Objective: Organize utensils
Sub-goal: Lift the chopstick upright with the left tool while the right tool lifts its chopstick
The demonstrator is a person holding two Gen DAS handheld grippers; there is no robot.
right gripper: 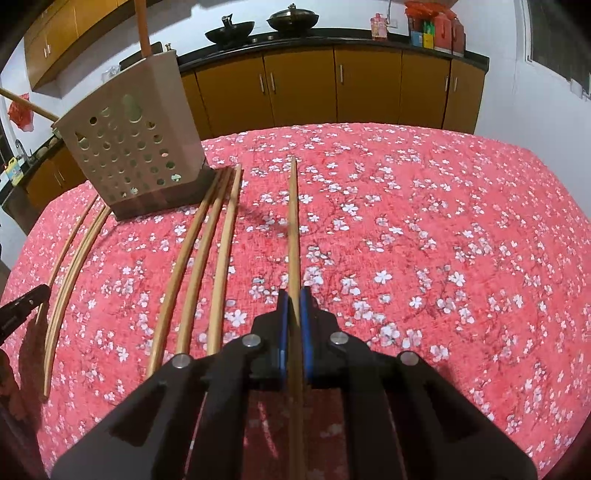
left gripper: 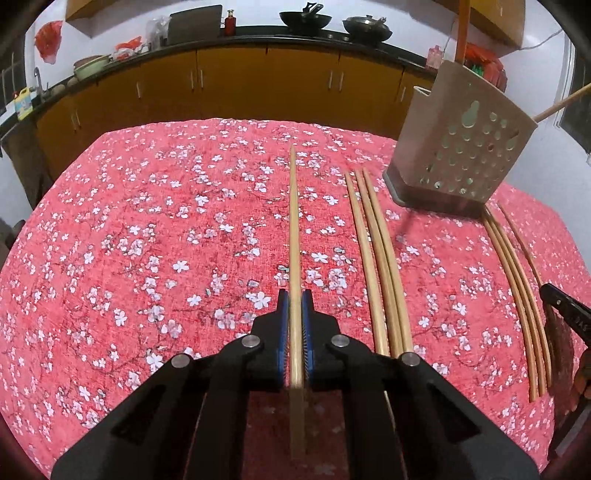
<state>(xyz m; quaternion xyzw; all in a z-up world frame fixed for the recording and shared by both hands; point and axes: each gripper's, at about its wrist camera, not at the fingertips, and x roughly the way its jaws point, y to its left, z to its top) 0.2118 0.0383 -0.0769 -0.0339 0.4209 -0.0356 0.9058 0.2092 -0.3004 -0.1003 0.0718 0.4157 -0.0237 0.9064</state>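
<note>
Left gripper (left gripper: 295, 306) clenched on a chopstick (left gripper: 293, 221), blue pads (left gripper: 282, 314) pressing it from both sides; the stick runs straight ahead along the fingers, its far tip out over the tabletop (left gripper: 147, 221) with the red floral cloth. Gripper held low and roughly level, pointed toward the cabinets (left gripper: 229, 85). To its right lie three chopsticks (left gripper: 373, 251) side by side on the cloth, then another group (left gripper: 517, 280) farther right, near the edge of the view. The holder (left gripper: 461, 147), beige with round holes, stands at far right; an orange handle (left gripper: 461, 29) rises from its top and a wooden stick (left gripper: 561, 103) pokes out to the side. Right gripper (right gripper: 294, 302) likewise closed around its own chopstick (right gripper: 293, 229), held the same way, low and pointing forward over the cloth. From this side the holder (right gripper: 129, 147) sits at far left, with a loose trio (right gripper: 199, 258) lying just right of its base and more sticks (right gripper: 70, 258) left of it. Whether either held stick touches the cloth, cannot tell. Two woks (right gripper: 229, 33) on the counter behind.
</note>
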